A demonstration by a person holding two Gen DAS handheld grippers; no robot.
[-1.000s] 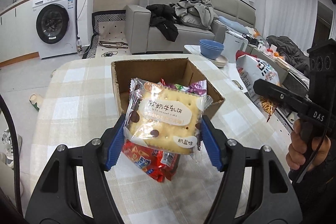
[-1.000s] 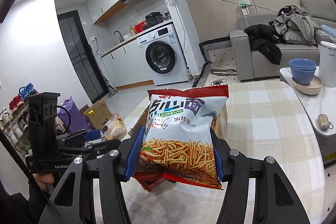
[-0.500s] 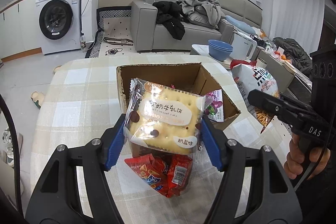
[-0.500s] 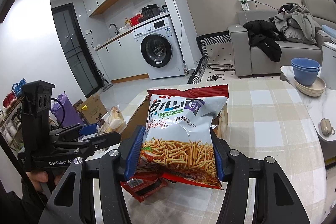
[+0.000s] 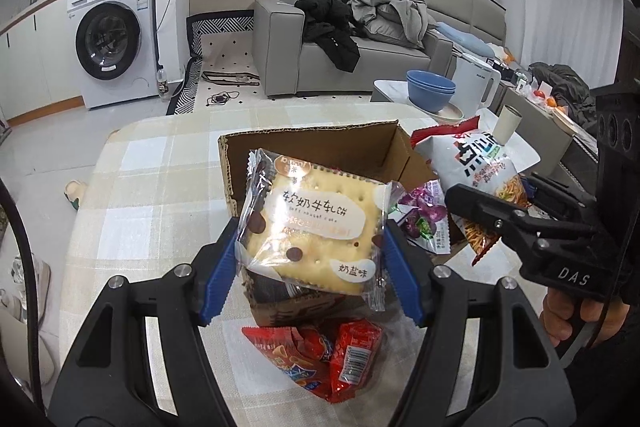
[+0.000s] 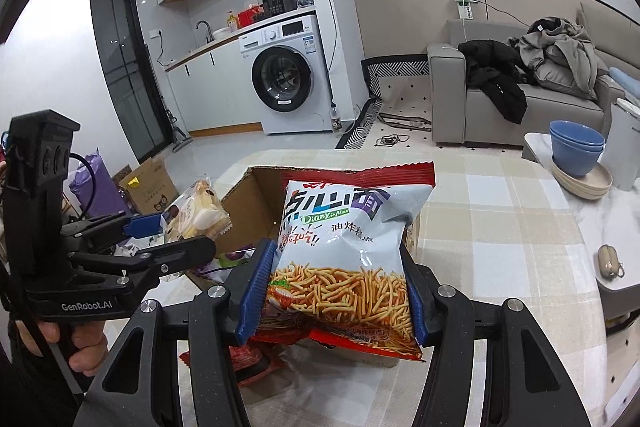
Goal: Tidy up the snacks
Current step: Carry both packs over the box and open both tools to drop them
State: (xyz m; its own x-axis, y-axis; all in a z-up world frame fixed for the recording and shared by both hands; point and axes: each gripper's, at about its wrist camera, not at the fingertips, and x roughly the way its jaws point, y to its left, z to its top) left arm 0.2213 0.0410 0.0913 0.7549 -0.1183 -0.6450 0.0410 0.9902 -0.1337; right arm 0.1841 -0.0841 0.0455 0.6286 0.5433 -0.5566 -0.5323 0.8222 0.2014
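Gripping on the left, the left gripper [image 5: 310, 263] is pinching a cracker packet [image 5: 312, 227] between its blue pads, jaws partly closed on the wrapper's sides — the packet is hanging over the near edge of the cardboard box [image 5: 316, 147] on the checked tabletop [image 5: 152, 195]. Red snack packets [image 5: 320, 359] are lying on the tabletop just in front of the box, and a purple packet [image 5: 424, 219] is resting at the box's right side. Farther right, the right gripper [image 6: 332, 297] is squeezing a bag of fried noodle sticks [image 6: 344, 251] — the bag is standing upright over the box's right part.
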